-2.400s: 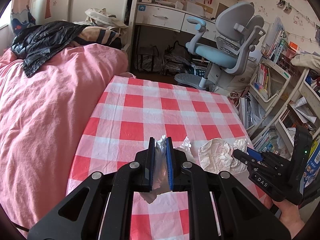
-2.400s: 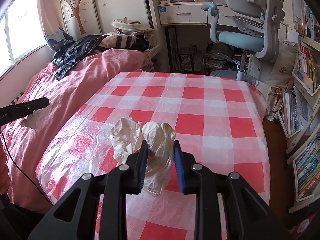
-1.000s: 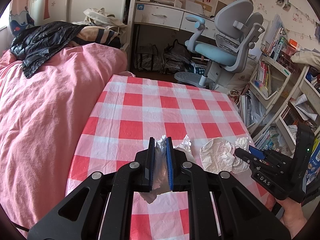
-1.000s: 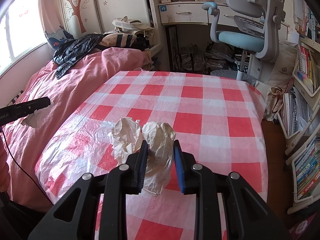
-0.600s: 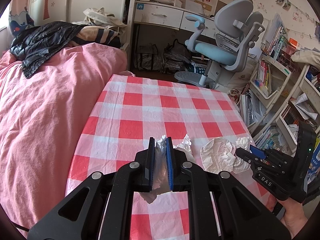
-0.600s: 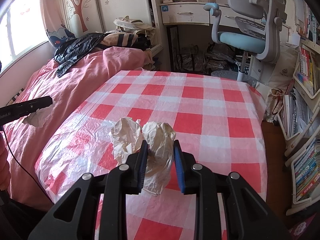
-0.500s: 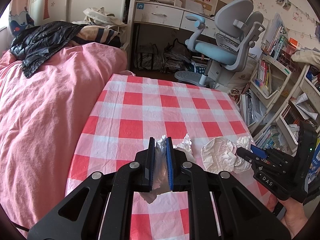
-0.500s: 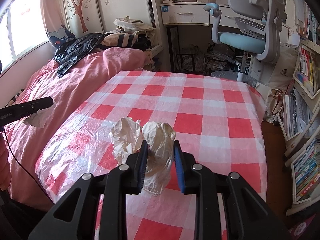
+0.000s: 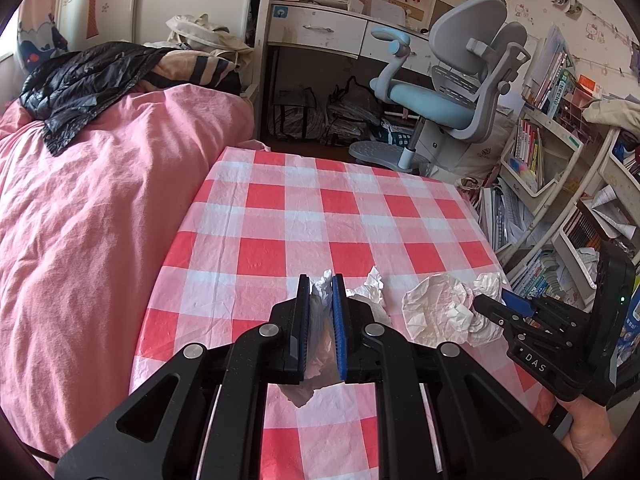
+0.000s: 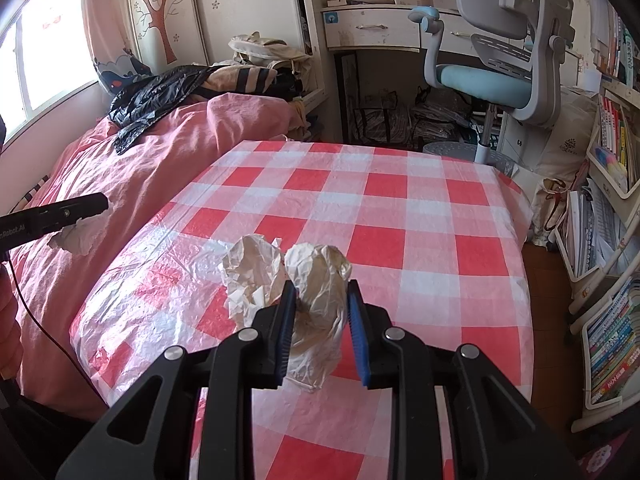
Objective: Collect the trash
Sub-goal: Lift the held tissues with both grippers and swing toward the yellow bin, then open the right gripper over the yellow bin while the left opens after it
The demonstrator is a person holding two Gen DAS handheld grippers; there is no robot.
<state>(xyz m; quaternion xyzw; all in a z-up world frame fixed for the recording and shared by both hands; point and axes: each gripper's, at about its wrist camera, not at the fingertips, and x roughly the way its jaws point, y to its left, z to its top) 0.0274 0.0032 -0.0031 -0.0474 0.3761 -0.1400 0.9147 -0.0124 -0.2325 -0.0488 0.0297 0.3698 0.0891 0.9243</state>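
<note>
While both hands hang above the checked surface (image 10: 440, 216), my left gripper (image 9: 321, 292) is clamped narrow on a tissue scrap (image 9: 320, 285) and my right gripper (image 10: 320, 294) pinches a crumpled wad (image 10: 318, 276). Pickup looks done; next I need a bin, and none is in view. Nothing has shifted from the earlier frames.

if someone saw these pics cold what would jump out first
Probably the red-and-white checked tablecloth filling the middle of both views. Next, each gripper is clamped on crumpled paper: the left gripper on a small white wad, the right gripper on a bigger cream ball. The pink bedcover lies alongside.
</note>
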